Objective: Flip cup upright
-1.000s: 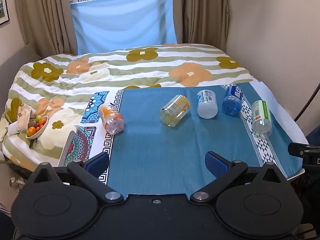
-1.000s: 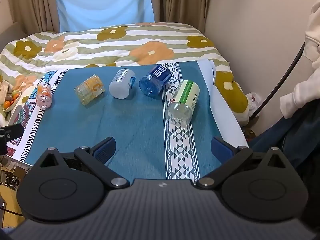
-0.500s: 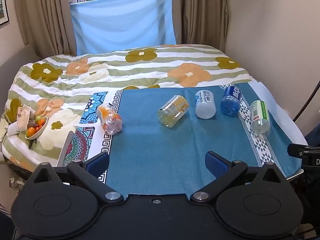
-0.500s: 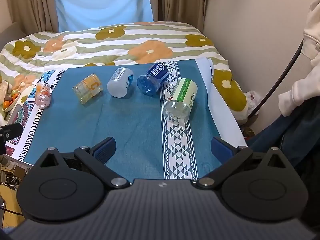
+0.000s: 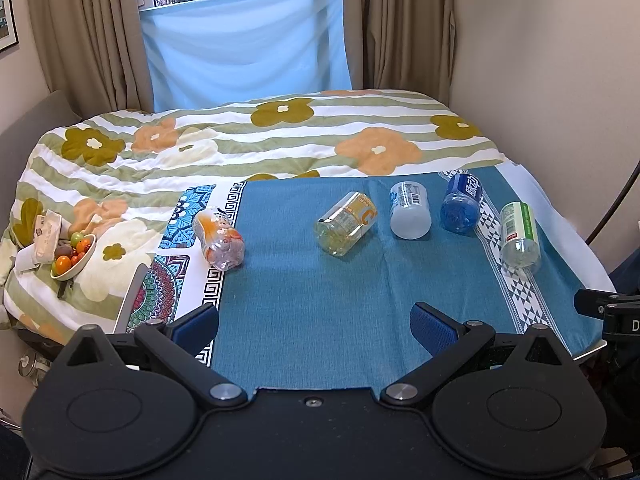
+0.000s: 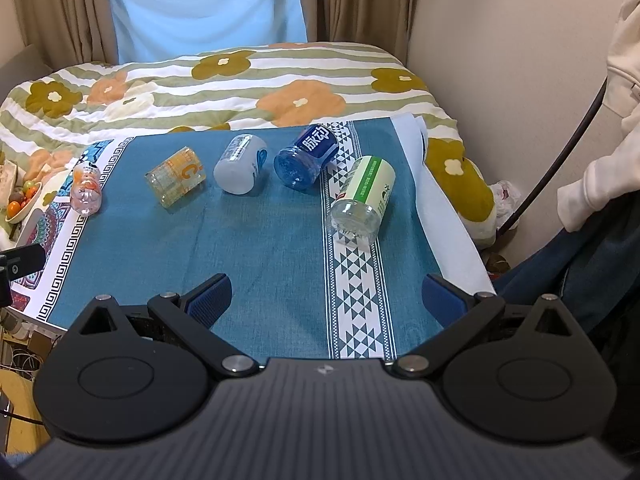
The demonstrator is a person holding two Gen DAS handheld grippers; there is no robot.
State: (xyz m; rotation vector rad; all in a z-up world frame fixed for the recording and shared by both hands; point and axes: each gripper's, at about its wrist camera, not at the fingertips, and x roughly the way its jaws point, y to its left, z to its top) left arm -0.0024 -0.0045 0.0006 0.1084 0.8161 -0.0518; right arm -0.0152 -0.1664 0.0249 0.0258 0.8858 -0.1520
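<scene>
Currently both grippers, left gripper and right gripper, gape wide, empty. Green-labelled cup lies sideways, far right on blue cloth. Risk: round body rolls from pinch.

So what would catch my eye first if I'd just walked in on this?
Probably the row of five cups lying on their sides across the blue cloth on the bed: the green cup at the right, then the blue cup, white cup, yellow cup and the orange cup far left. Next, the two black grippers, left and right, both open and holding nothing.
</scene>
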